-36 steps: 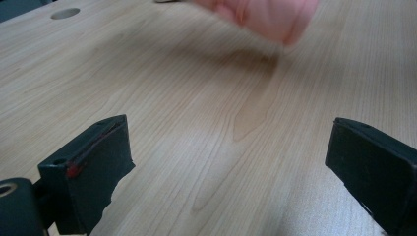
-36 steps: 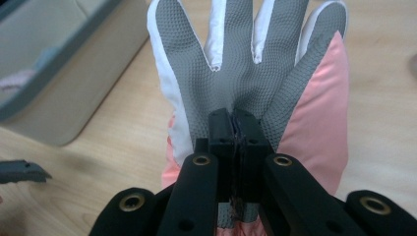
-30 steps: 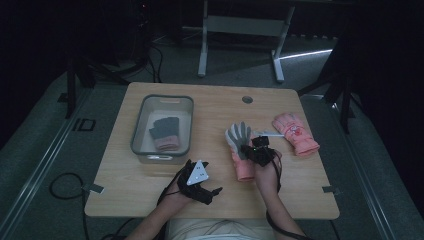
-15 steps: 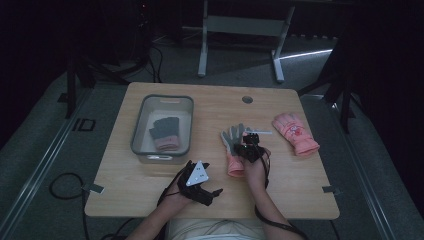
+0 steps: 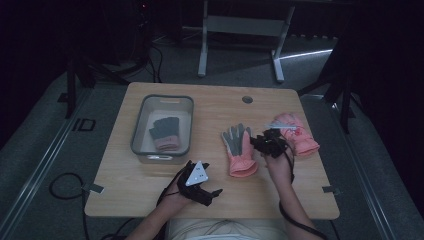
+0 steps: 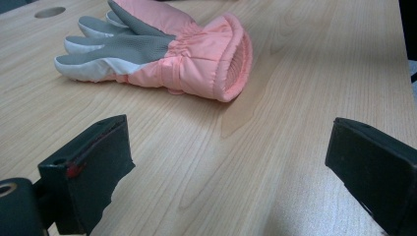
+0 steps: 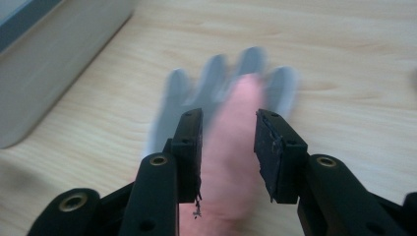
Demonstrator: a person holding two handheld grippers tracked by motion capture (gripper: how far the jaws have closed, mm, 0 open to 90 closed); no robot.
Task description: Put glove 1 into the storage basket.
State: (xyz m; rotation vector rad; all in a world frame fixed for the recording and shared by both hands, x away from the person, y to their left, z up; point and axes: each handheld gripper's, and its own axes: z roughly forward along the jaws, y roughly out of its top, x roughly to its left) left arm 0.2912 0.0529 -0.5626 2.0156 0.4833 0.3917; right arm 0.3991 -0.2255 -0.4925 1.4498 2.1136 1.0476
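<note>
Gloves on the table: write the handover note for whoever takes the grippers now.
Right gripper: its jaws have just been opening, nothing clamped; the pink and grey glove lies flat below it, mid-table.
Left gripper: open, empty, low near the table's front edge.
Second pink glove: on the table, right of the right gripper.
Dark glove: already in the clear bin.
Left, judging by that: probably regrasp the middle glove, move it to the bin, then the second pink one.

Left gripper (image 5: 212, 194) jaws wide apart; right gripper (image 5: 257, 142) jaws just opening, empty
</note>
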